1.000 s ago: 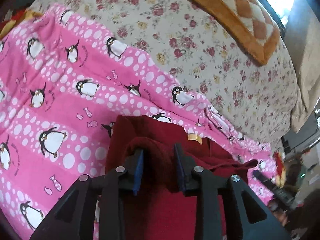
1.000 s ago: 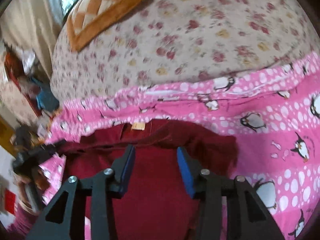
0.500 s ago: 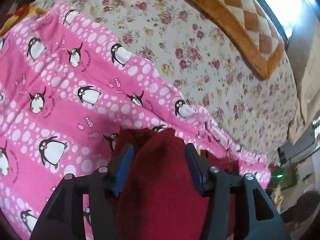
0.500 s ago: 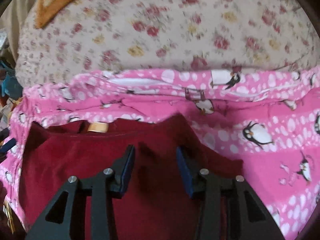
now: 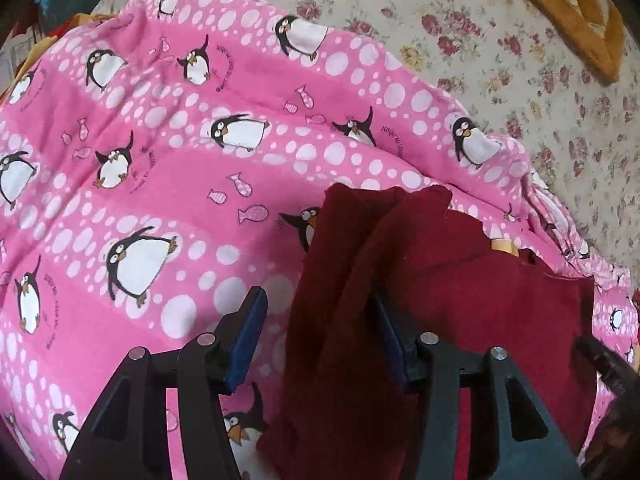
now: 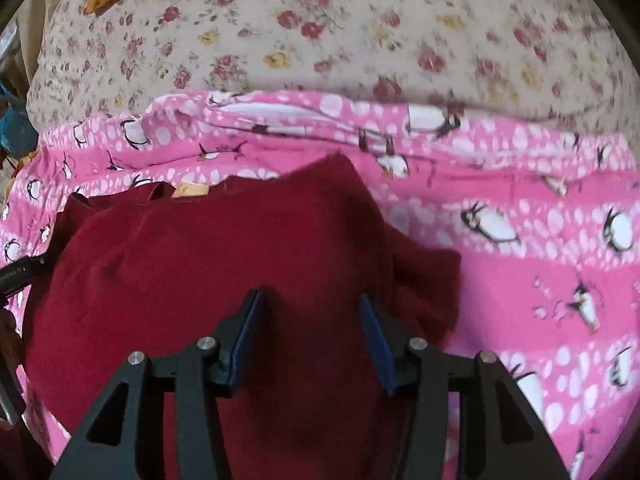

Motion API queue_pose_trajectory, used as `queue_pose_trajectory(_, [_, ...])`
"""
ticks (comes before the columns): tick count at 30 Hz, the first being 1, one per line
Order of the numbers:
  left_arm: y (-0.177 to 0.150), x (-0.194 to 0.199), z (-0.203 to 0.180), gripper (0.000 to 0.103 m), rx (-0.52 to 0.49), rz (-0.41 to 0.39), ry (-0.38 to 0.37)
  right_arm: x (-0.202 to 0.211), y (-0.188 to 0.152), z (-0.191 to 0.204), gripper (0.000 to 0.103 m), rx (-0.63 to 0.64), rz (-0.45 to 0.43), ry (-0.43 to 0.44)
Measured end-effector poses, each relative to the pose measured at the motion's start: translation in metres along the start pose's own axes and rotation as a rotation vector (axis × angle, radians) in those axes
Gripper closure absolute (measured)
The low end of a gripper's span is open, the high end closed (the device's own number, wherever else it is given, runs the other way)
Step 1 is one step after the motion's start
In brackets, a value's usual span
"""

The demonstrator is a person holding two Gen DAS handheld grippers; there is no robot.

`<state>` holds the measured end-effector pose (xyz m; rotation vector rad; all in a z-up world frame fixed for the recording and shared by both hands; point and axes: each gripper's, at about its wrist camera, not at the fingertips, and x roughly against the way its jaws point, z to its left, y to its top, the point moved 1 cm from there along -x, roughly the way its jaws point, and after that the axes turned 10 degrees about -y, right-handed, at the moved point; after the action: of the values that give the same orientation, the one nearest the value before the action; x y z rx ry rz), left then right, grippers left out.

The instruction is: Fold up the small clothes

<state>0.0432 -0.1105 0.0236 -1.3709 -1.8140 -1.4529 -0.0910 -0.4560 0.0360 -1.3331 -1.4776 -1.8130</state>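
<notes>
A small dark red garment lies on a pink penguin-print blanket. A tan label shows at its collar. My left gripper is open, its jaws wide apart over the garment's folded left edge, with a fold of red cloth lying loose between them. In the right wrist view the garment fills the middle, with the label at the far edge. My right gripper is open just above the red cloth, holding nothing.
The blanket lies on a floral bedspread. An orange checkered cushion sits at the far right of the bed. Clutter shows past the bed's left edge. The other gripper's dark tip shows at the left.
My left gripper has opened and let go of the red cloth, then shifted left over the garment's edge. My right gripper stayed open and moved closer over the garment.
</notes>
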Motion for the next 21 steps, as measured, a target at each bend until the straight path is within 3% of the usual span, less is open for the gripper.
queue_pose_trajectory(4, [-0.004, 0.021, -0.010, 0.071, -0.038, -0.027, 0.022, 0.034, 0.006, 0.019, 0.050, 0.005, -0.048, 0.054])
queue_pose_trajectory(9, [-0.017, 0.055, -0.022, 0.071, -0.066, -0.066, 0.009, 0.048, 0.015, 0.079, 0.051, 0.090, -0.064, 0.162])
queue_pose_trajectory(16, [-0.047, 0.080, 0.003, 0.071, 0.018, -0.057, -0.026, 0.019, 0.030, 0.185, 0.052, 0.199, -0.034, 0.289])
queue_pose_trajectory(21, [-0.065, 0.061, 0.027, 0.071, 0.125, -0.018, -0.118, -0.017, 0.044, 0.250, 0.056, 0.275, -0.008, 0.268])
